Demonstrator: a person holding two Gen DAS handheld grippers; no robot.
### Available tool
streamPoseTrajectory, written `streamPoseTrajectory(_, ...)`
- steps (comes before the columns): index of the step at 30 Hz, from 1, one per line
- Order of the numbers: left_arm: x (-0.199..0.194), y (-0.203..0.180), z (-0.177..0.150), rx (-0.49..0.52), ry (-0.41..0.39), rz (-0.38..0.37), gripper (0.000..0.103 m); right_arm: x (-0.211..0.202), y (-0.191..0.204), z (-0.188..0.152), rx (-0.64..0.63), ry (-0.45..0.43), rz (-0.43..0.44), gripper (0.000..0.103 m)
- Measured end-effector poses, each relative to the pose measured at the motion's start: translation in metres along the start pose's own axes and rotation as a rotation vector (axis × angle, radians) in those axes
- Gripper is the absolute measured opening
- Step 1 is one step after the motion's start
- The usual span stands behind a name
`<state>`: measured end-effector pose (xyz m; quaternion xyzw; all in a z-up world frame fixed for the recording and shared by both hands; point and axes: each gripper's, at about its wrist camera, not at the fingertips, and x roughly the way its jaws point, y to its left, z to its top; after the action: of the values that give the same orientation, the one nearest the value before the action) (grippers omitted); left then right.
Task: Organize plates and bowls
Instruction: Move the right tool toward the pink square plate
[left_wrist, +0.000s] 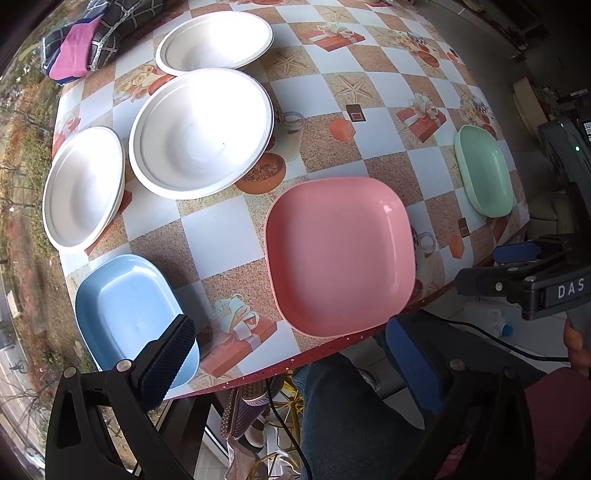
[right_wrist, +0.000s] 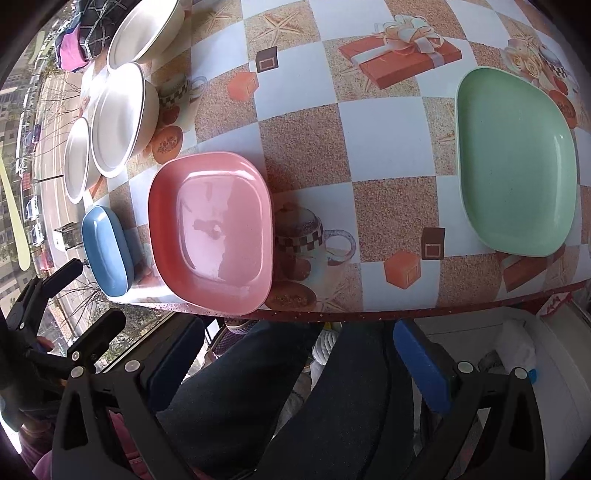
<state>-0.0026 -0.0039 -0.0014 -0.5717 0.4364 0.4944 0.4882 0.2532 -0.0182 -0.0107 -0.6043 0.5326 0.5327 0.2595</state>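
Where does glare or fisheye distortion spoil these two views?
Left wrist view: the middle white bowl is blown out by glare, and the table edge bows. Right wrist view: the pink plate carries a sheen with a reflection; the green plate stretches near the edge.

Pink plate (left_wrist: 340, 254), blue plate (left_wrist: 127, 314), green plate (left_wrist: 484, 170), three white bowls (left_wrist: 201, 133) lie upright, apart

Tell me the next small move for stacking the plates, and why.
Probably lower the open left gripper onto the near rim of the pink plate. It lies nearest, both grippers are empty, and the blue plate and green plate sit apart, unstacked.
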Motion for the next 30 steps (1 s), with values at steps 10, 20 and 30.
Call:
streamPoseTrajectory(10,0.005,-0.001,-0.006,-0.003,-0.001,0.003,0.103,0.001,0.0,0.001,0.002,0.021,0.001,0.103)
streamPoseTrajectory(20,0.012,0.003,-0.008,-0.011,0.044,-0.032,0.103,0.012,-0.003,-0.001,0.016,0.05,0.0,0.103)
streamPoseTrajectory(30,0.022,0.01,-0.011,-0.028,0.07,-0.038,0.103,0.023,-0.005,-0.002,0.011,0.076,-0.017,0.103)
